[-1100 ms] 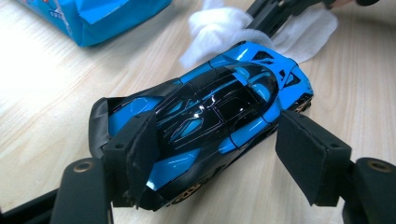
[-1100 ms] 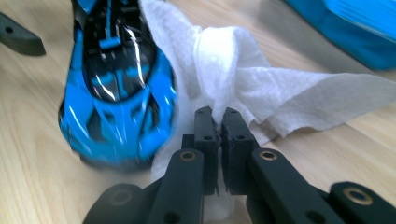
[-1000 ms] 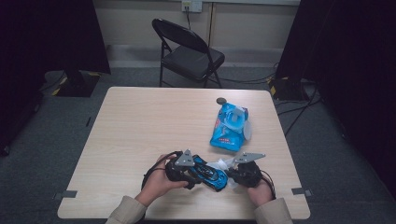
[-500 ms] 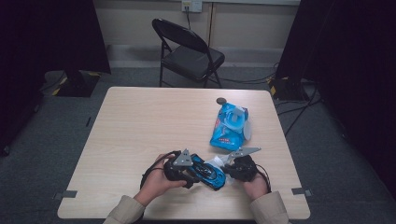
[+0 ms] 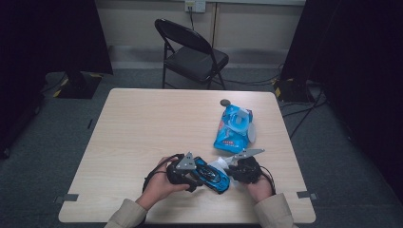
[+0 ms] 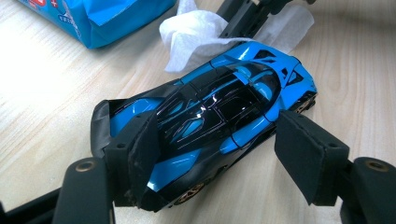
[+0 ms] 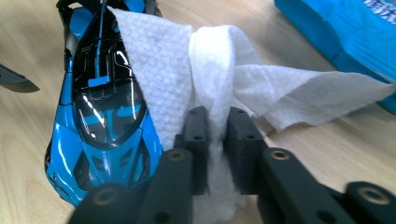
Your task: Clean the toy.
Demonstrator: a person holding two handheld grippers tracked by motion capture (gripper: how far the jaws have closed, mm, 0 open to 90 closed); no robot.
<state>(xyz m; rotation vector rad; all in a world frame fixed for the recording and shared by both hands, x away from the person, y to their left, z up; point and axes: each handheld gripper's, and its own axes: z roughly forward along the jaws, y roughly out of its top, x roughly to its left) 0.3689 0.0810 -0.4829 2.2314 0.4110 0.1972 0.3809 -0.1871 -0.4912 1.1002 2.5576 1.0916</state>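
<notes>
A blue and black toy car (image 5: 212, 175) sits on the near edge of the wooden table (image 5: 157, 123), between the person's two hands. The left gripper (image 6: 212, 154) has its jaws either side of the car's rear half: in the left gripper view the left pad lies against the car's flank, while the right pad (image 6: 306, 161) stands just off the other side, so the jaws are partly open around the car rather than pinching it.

The right gripper (image 7: 217, 140) holds a white wipe (image 7: 210, 79) between its pads. Its jaws have just been opening a little, yet they are still narrow and the wipe remains pinched between them. The wipe drapes over one side of the car, touching the roof and flank, and spreads out to the right over the table.

In the high view the left gripper (image 5: 183, 171) and right gripper (image 5: 242, 167) meet at the car, with the wipe (image 5: 219, 165) between them. A blue pack of wipes (image 5: 231, 129) lies farther off to the right, apart from the car, and a small dark round thing (image 5: 225, 102) rests just beyond it. A black folding chair (image 5: 190, 50) stands past the far edge.
</notes>
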